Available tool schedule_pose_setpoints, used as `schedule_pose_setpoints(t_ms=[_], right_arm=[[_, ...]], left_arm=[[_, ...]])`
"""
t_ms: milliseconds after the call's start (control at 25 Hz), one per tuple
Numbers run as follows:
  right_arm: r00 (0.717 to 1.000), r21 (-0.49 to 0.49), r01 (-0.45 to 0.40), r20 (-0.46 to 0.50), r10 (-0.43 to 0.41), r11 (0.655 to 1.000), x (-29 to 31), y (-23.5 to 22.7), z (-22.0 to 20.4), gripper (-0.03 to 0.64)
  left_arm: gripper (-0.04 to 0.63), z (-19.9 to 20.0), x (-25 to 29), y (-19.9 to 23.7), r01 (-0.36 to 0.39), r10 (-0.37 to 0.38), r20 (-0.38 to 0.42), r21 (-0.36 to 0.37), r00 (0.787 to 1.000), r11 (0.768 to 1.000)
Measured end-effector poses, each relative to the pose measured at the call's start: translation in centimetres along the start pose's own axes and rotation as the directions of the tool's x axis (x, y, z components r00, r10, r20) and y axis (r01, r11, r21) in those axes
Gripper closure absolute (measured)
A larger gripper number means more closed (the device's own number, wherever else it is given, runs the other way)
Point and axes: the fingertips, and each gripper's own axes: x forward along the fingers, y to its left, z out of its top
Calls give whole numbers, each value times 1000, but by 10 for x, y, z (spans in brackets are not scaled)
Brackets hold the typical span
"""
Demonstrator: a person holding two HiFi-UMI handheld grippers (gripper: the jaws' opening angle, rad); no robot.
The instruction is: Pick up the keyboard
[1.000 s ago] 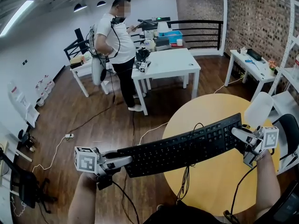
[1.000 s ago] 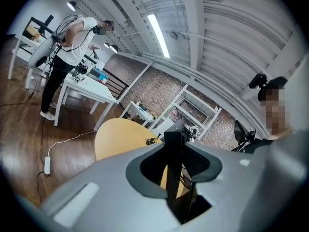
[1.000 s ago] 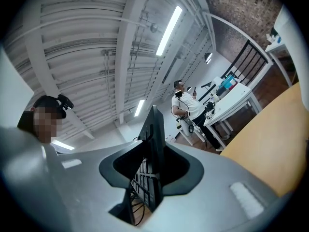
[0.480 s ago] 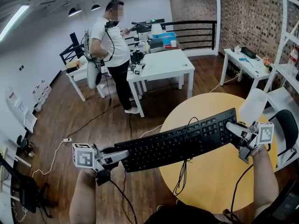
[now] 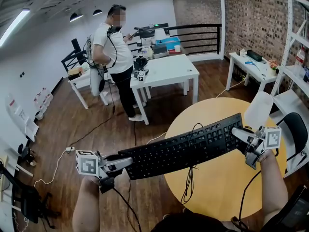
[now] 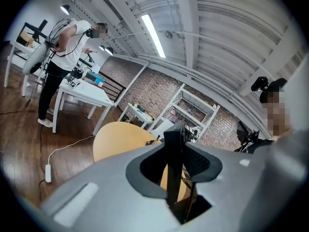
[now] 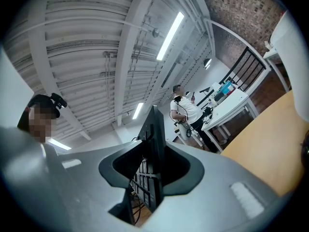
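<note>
A long black keyboard [image 5: 186, 146] hangs in the air over the near left edge of the round yellow table [image 5: 227, 187]. My left gripper [image 5: 126, 162] is shut on its left end, out over the wooden floor. My right gripper [image 5: 238, 134] is shut on its right end above the table. The keyboard's cable [image 5: 189, 185] dangles in loops down to the tabletop. In the left gripper view the keyboard [image 6: 175, 163] stands edge-on between the jaws of that gripper [image 6: 176, 182]. The right gripper view shows the keyboard [image 7: 153, 149] the same way, keys visible, inside that gripper [image 7: 155, 178].
A person [image 5: 116, 52] stands at a white table [image 5: 166, 69] farther back. A white desk [image 5: 256, 64] and shelves line the brick wall on the right. A white chair [image 5: 258, 111] and a black chair [image 5: 295, 132] stand by the round table. A power strip [image 5: 71, 149] and cables lie on the floor.
The keyboard stays held between both grippers at about the same height. Only the head view has shifted a little, so everything sits slightly further left in the picture.
</note>
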Motion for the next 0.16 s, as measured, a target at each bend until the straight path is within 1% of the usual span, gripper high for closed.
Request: schedule_pose_setpoints(t_ms=[160], right_arm=[[998, 52, -50, 33, 48, 997, 5, 14, 1, 494]], left_arm=[[273, 2, 0, -6, -5, 5, 3, 19, 1000, 1000]])
